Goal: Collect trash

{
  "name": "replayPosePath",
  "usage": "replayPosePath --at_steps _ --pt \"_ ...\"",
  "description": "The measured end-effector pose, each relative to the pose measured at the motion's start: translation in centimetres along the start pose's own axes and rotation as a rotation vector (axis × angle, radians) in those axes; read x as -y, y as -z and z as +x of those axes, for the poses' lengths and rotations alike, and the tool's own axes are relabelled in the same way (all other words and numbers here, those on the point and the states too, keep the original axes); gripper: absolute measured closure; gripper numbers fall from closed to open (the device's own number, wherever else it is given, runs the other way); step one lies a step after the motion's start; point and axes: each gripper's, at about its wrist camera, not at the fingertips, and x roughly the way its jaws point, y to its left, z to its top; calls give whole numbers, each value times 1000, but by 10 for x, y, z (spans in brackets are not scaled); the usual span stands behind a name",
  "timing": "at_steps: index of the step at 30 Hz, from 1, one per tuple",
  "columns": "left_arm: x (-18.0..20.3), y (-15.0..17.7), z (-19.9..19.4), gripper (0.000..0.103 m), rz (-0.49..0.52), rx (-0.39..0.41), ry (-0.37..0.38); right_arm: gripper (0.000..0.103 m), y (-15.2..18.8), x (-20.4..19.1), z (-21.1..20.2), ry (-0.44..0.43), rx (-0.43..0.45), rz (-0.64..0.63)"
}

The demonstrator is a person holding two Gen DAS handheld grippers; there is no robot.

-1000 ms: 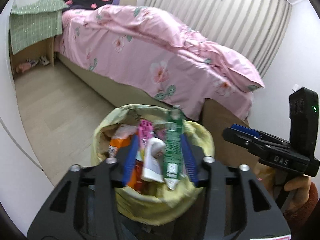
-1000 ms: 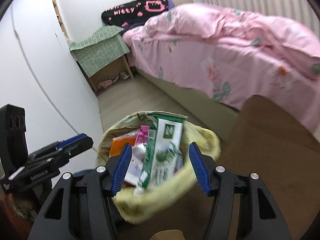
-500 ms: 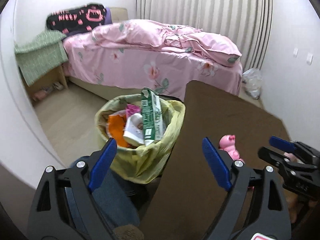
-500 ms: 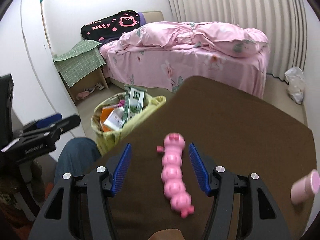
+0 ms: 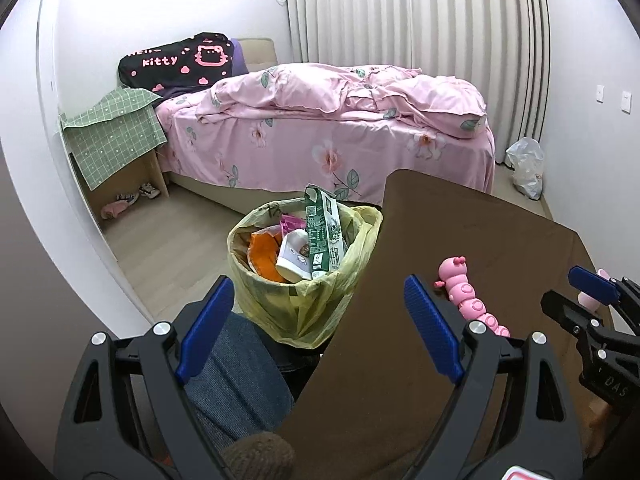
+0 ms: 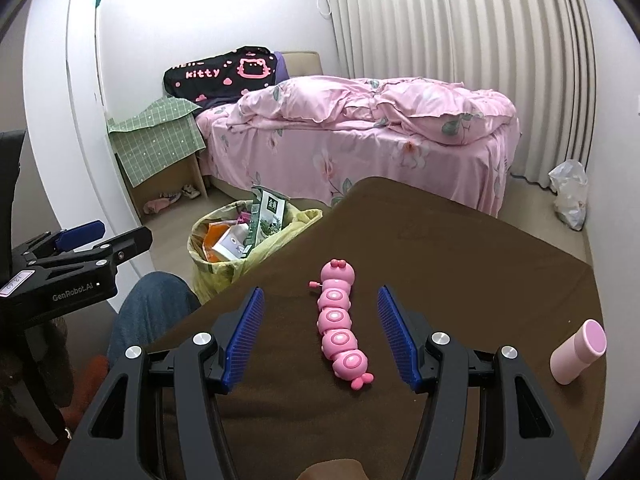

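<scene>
A bin lined with a yellow bag (image 5: 304, 300) (image 6: 224, 276) stands on the floor beside the brown table (image 5: 460, 248) (image 6: 460, 248). A green carton (image 5: 324, 236) (image 6: 268, 216), an orange wrapper (image 5: 262, 256) and a white pack (image 5: 294, 254) stick out of it. My left gripper (image 5: 318, 326) is open and empty, above the bin's near side and the table edge. My right gripper (image 6: 320, 332) is open and empty over the table, its jaws on either side of a pink caterpillar toy (image 6: 340, 324) (image 5: 468, 294) without touching it.
A pink cylinder (image 6: 578, 352) lies on the table at the right. A knee in jeans (image 5: 236, 380) (image 6: 148, 312) is by the bin. A pink bed (image 5: 328, 128), a green-covered side table (image 5: 116, 140) and a white plastic bag (image 5: 526, 166) lie beyond.
Both grippers have pulled back and up from over the bin. The left gripper opened wide, leaving the green carton in the bin. The table and pink toy came into view.
</scene>
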Motion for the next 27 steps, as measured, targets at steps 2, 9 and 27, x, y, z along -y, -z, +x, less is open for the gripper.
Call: replayPosePath --at_steps 2,9,27 --pt "1 0 -1 21 0 -2 0 47 0 0 0 -6 -2 5" --pt "3 0 -2 21 3 -10 5 47 2 -4 1 1 -6 -6" --pt "7 2 2 21 18 -20 18 47 4 -5 2 7 -7 -10"
